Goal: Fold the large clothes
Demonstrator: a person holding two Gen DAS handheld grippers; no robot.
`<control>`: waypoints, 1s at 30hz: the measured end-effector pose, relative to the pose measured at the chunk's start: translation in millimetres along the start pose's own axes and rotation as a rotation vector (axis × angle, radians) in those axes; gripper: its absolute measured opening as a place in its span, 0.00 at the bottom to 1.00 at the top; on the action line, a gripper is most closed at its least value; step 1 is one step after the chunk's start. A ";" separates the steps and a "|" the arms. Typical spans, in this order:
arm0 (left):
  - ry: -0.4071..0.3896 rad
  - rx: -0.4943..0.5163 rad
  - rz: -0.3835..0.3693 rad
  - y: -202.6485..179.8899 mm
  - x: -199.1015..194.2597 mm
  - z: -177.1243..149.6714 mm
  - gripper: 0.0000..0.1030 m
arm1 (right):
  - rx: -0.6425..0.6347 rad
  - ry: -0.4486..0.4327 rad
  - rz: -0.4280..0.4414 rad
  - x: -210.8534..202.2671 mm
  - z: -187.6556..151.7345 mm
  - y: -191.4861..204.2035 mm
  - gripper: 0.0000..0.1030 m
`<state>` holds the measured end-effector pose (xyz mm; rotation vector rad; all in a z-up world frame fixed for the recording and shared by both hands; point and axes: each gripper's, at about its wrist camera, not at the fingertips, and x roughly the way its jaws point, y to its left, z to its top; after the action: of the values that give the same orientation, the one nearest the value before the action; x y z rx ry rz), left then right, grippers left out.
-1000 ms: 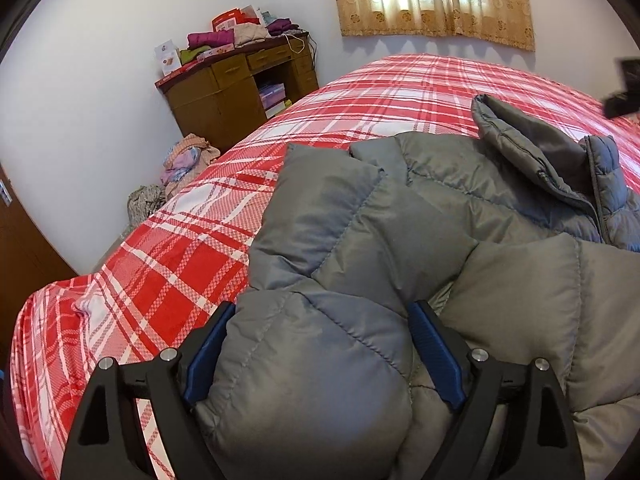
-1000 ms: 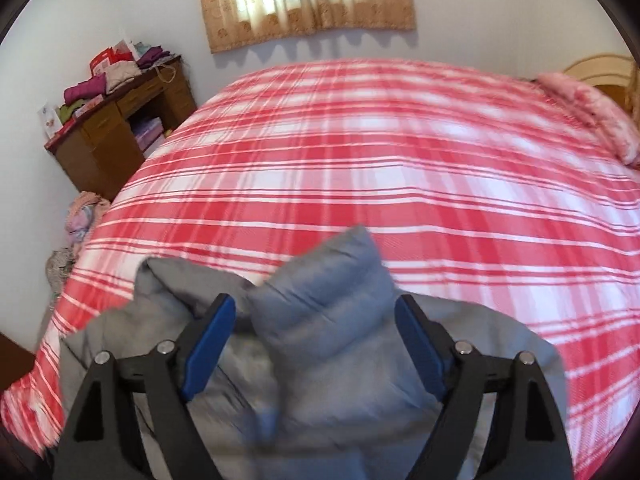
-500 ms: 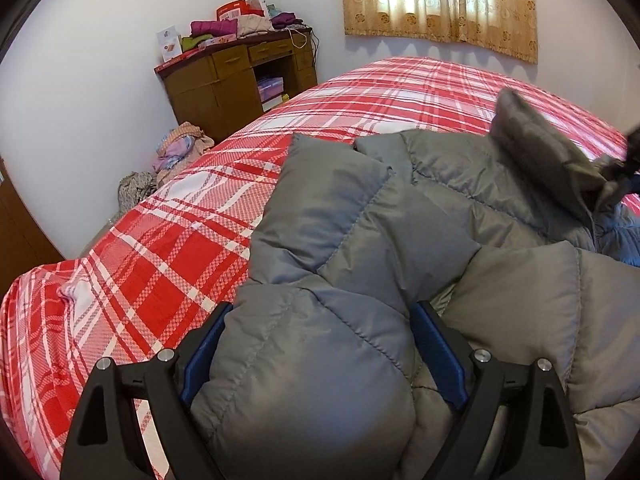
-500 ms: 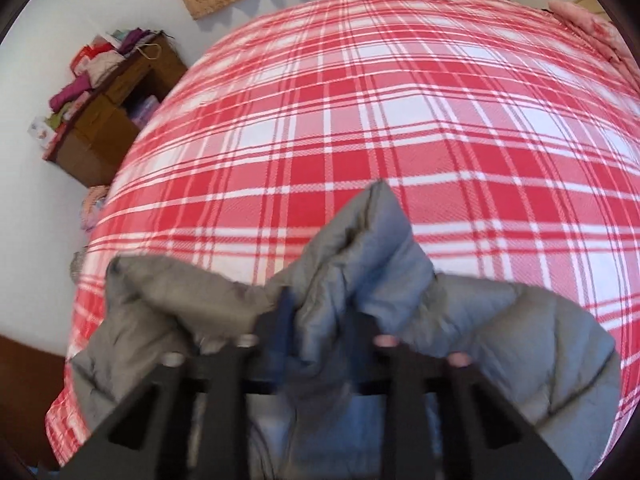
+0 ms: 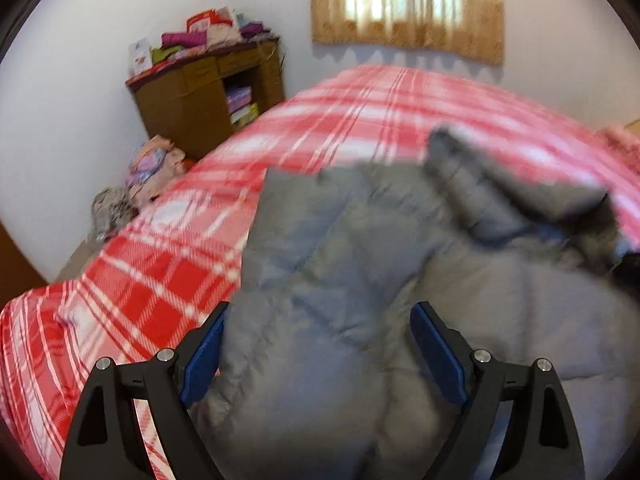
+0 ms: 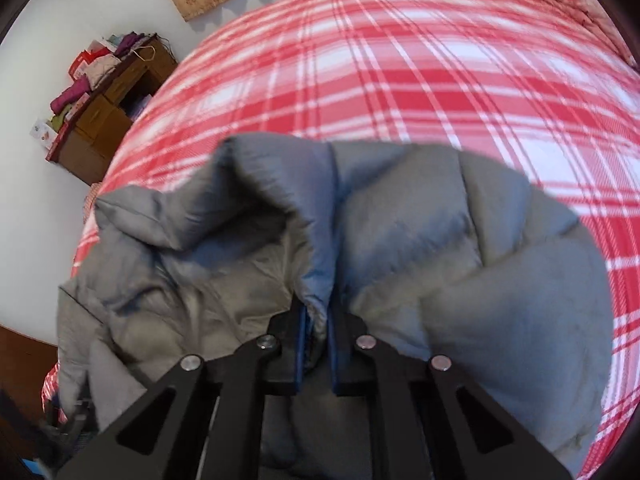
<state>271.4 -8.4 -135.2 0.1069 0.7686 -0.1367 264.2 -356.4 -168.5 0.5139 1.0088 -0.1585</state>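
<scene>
Left wrist view, tool: the left tool [image 5: 316,354] has its jaws spread wide, gripping nothing. Its blue pads [image 5: 202,360] stand on each side of a puffy lump of the gray jacket [image 5: 344,280] and do not squeeze it.
Left wrist view, jacket: it lies on the bed [image 5: 160,280], right under and ahead of this tool. A raised flap sits far ahead and to the right. The picture is blurry.
Left wrist view, what could go wrong: this tool holds nothing, so the near side of the jacket could drag or bunch up when the other side gets pulled. If the jaws close here, I think they would grab a fat lump, not an edge, and the fold would come out crooked.
Right wrist view, tool: the right tool [image 6: 316,344] is clenched on a thin edge of the jacket [image 6: 460,280]. Its jaws have just been closing, with that edge pinched between the pads.
Right wrist view, jacket: it spreads left and right of the tool, with the red plaid bed [image 6: 400,72] beyond it.
Right wrist view, what could go wrong: the cloth looks slick and the pinch is small. A fast pull might make it slip out. The heavy puffy part could also sag and undo the fold.
</scene>
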 end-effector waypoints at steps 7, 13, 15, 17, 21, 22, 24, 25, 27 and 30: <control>0.029 -0.065 -0.163 -31.2 12.7 77.3 0.87 | -0.168 -0.197 -0.062 -4.1 -29.5 10.9 0.06; 0.189 -0.112 -0.160 -68.8 94.3 88.0 0.86 | -0.159 -0.219 -0.051 -3.9 -29.6 6.1 0.06; 0.193 -0.133 -0.164 -74.6 104.3 82.8 0.74 | -0.150 -0.222 -0.036 -4.0 -29.0 3.0 0.06; 0.155 -0.115 -0.175 -81.6 97.3 81.8 0.32 | -0.144 -0.224 -0.027 -3.1 -28.5 0.3 0.06; 0.103 -0.109 -0.208 -81.3 62.2 80.6 0.10 | -0.143 -0.225 -0.023 -3.5 -31.5 -0.5 0.06; 0.072 -0.110 -0.190 -78.6 50.4 78.5 0.10 | -0.141 -0.226 -0.021 -3.7 -31.9 -0.4 0.06; 0.053 -0.127 -0.148 -71.0 42.0 73.1 0.10 | -0.141 -0.226 -0.021 -4.1 -32.3 0.9 0.06; 0.066 -0.138 -0.112 -67.1 44.3 67.2 0.10 | -0.142 -0.226 -0.023 -4.0 -32.2 0.8 0.06; 0.112 -0.140 -0.076 -62.7 56.4 56.1 0.10 | -0.146 -0.226 -0.028 -4.1 -32.9 1.3 0.06; 0.163 -0.173 -0.062 -58.5 75.5 40.5 0.12 | -0.146 -0.226 -0.030 -3.9 -32.3 1.5 0.06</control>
<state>343.3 -78.3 -161.8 -0.0712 0.9435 -0.1212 237.8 -340.0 -178.5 0.3391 0.8000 -0.1642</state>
